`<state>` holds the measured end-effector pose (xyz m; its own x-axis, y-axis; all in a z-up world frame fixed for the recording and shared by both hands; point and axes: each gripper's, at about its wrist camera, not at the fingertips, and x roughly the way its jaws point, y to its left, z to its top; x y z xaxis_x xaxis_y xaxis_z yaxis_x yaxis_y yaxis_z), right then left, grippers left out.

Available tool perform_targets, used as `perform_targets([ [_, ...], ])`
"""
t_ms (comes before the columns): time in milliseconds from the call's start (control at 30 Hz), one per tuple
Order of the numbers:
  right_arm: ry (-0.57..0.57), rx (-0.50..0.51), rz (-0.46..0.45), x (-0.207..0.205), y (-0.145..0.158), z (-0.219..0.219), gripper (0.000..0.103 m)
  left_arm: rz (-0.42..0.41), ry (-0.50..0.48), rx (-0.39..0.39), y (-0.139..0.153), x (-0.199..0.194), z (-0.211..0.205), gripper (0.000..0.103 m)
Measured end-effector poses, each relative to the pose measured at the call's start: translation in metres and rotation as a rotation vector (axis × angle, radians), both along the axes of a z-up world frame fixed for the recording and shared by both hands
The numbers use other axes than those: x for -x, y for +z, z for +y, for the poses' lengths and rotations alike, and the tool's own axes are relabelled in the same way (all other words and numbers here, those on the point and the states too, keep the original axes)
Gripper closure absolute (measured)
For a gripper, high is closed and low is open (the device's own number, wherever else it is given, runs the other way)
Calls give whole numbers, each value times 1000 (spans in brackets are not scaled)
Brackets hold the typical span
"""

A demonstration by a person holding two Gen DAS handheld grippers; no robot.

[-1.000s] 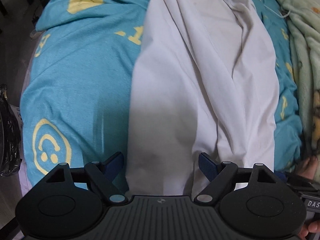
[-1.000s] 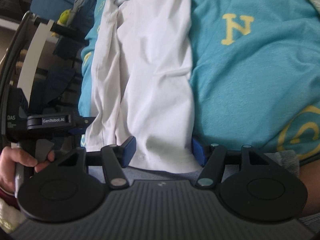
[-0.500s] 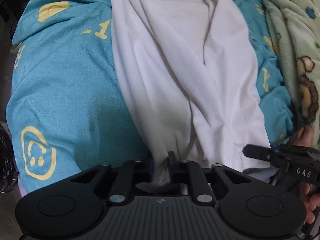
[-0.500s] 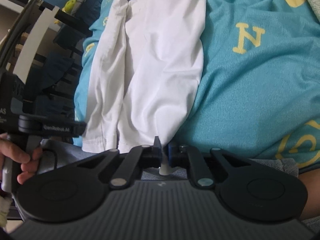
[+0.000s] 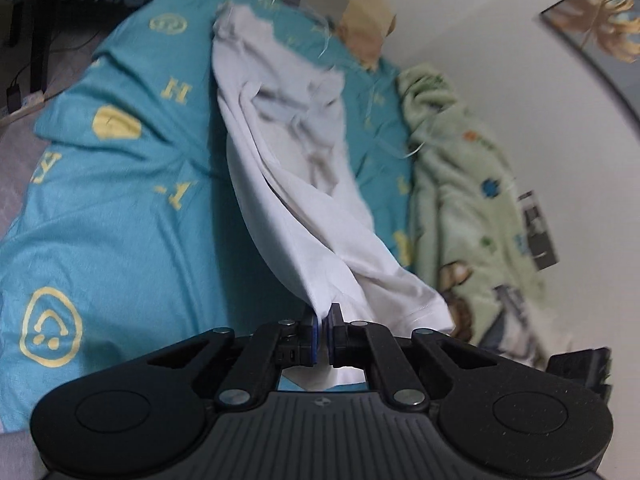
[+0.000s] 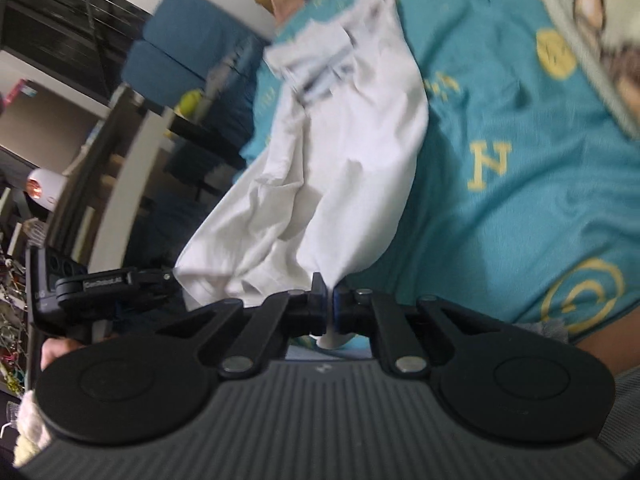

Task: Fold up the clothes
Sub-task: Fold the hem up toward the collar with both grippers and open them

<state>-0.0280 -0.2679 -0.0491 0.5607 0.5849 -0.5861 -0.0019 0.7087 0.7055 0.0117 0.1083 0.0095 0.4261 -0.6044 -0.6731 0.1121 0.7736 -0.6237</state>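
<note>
The white cotton garment [image 5: 296,184] was flat on the teal letter-print bed cover [image 5: 120,200] a second ago; now its near hem is lifted while the 12 o'clock end is on the bed. Left gripper [image 5: 323,322] and right gripper [image 6: 327,300] jaws went from spread to clenched on that hem. Looks like a lengthwise fold. Green fleece blanket [image 5: 460,184] at 3 o'clock.

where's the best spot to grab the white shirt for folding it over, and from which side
By its near hem, one corner in each tool, coming in from the bed's near edge. The white shirt lies lengthwise away from the cameras on the teal bedsheet, so the hem is its closest free edge. The left tool and right tool are each shut on a hem corner, and the cloth hangs lifted between them.
</note>
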Motion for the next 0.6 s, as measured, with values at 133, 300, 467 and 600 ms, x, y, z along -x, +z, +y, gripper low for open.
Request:
perform_targets([
  [133, -7, 4, -94, 19, 37, -8, 97, -93, 4, 56, 47, 31, 0, 99],
  [300, -11, 18, -191, 62, 72, -18, 97, -167, -10, 101, 79, 89, -7, 99],
  [467, 3, 29, -231, 117, 82, -21, 97, -208, -26, 130, 82, 159, -5, 99],
  [600, 16, 33, -248, 143, 85, -20, 97, -239, 2, 124, 84, 147, -6, 99],
])
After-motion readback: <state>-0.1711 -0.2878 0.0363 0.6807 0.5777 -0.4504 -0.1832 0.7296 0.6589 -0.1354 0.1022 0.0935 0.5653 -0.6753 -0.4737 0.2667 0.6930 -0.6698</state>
